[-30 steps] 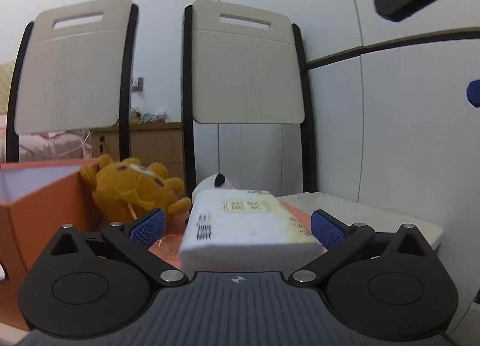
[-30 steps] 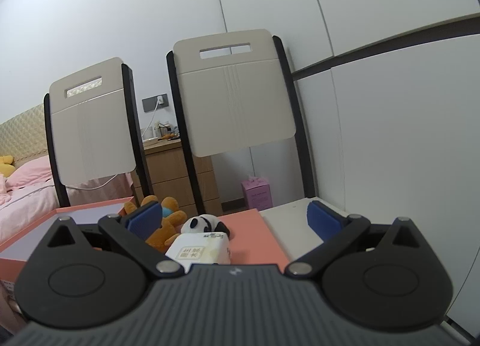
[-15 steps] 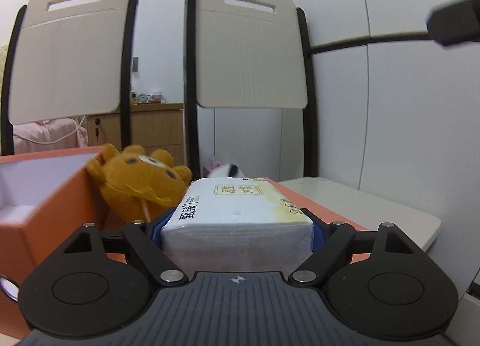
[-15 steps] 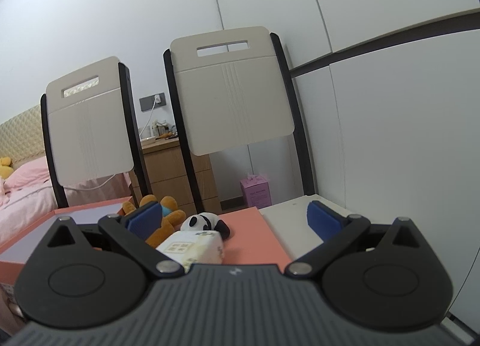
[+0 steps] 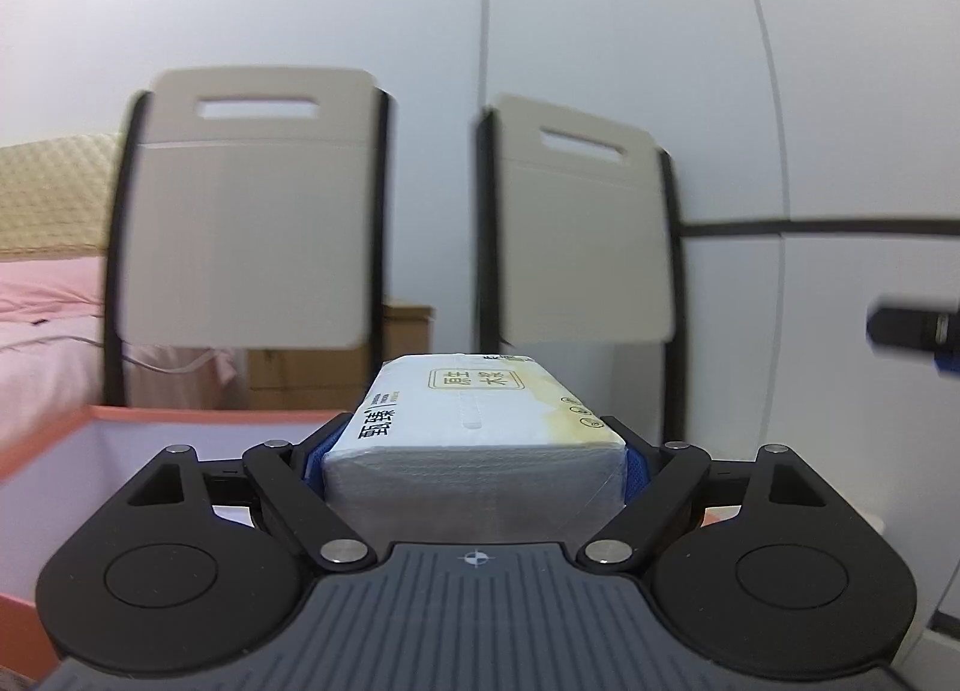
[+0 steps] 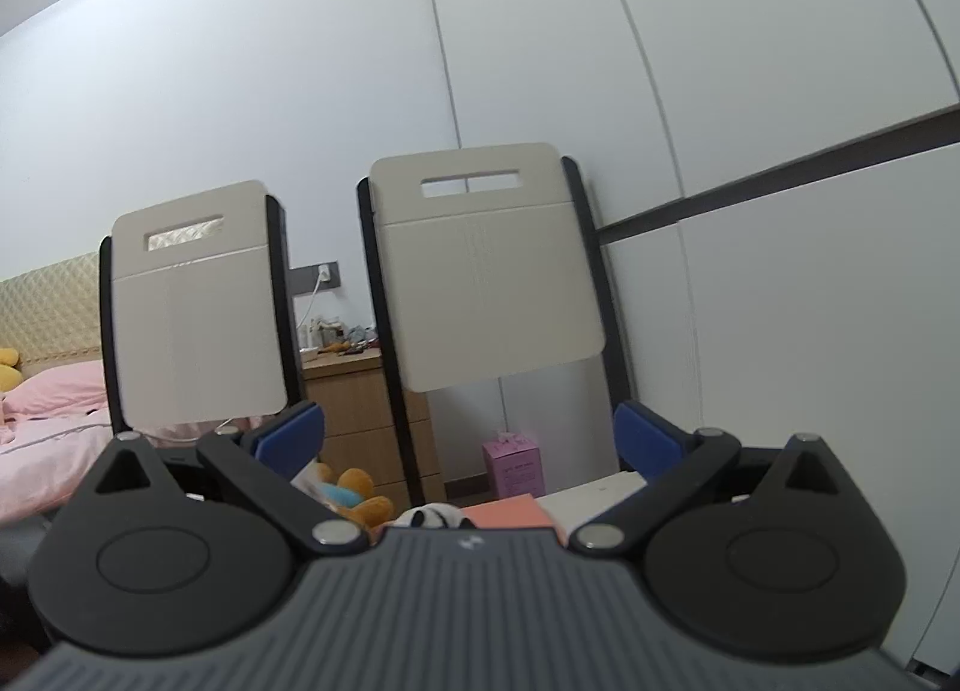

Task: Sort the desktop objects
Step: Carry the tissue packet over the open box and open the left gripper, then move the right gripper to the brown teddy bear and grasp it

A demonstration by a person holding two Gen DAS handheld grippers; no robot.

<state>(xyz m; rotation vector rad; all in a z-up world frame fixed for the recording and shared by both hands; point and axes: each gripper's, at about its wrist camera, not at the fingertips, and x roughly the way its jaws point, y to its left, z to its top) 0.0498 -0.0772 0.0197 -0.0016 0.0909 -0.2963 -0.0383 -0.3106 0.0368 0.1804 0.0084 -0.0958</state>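
Left gripper (image 5: 474, 454) is clamped across the short sides of the tissue pack (image 5: 474, 421), its blue pads pressing both flanks, and I have the pack up in the air in front of the orange box (image 5: 90, 421). I judge the pack light but soft: the plastic wrap looks slick and the tissue gives under pressure, so a grip low on the flanks, near the middle of its length, should keep it from sagging or sliding out. Right gripper (image 6: 468, 439) stands with its fingers apart and nothing between them; below it I see the plush bear (image 6: 354, 496) and the panda toy (image 6: 435, 514) waiting on the desk (image 6: 600, 490).
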